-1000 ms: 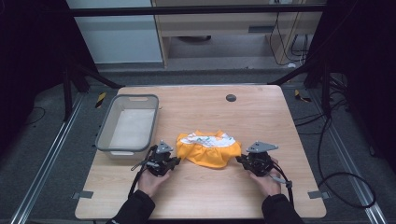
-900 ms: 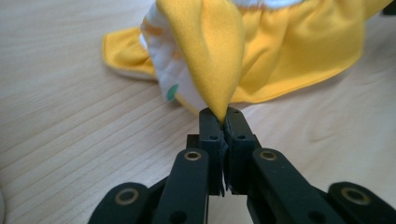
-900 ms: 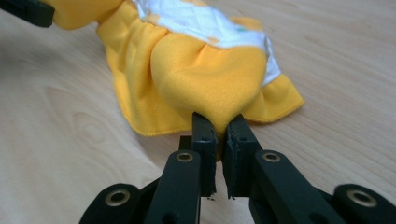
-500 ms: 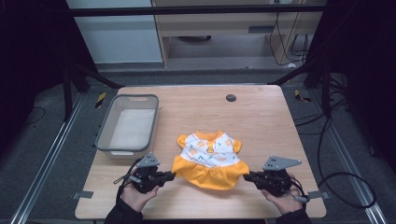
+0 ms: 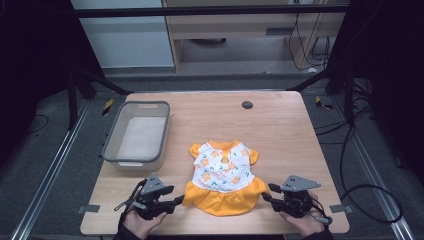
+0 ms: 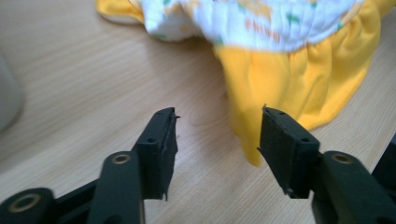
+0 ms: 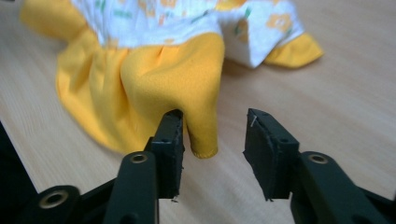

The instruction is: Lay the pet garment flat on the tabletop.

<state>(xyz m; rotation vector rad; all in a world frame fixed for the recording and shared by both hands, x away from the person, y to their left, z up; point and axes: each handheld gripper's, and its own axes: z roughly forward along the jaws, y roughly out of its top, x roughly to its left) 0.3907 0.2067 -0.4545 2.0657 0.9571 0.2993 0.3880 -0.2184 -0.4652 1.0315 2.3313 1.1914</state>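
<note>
A small dress (image 5: 222,172), with a white printed top and a yellow skirt, lies spread flat on the wooden table (image 5: 285,135), skirt toward the near edge. My left gripper (image 5: 176,201) rests at the skirt's left corner and my right gripper (image 5: 266,193) at its right corner. In the left gripper view the jaws of the left gripper (image 6: 218,116) stand open, with the yellow hem of the dress (image 6: 289,79) reaching down beside the right jaw. In the right gripper view the right gripper (image 7: 214,116) is open, and a corner of the dress (image 7: 187,88) hangs loose between its jaws.
A grey plastic bin (image 5: 111,150) stands on the table's left side, beyond my left gripper. A small black round insert (image 5: 247,104) sits near the far edge. Bare wood lies to the right of the dress and behind it.
The bunched dress has been drawn toward the near edge and spread out flat. Both grippers moved nearer and apart, then opened and let go of the skirt corners.
</note>
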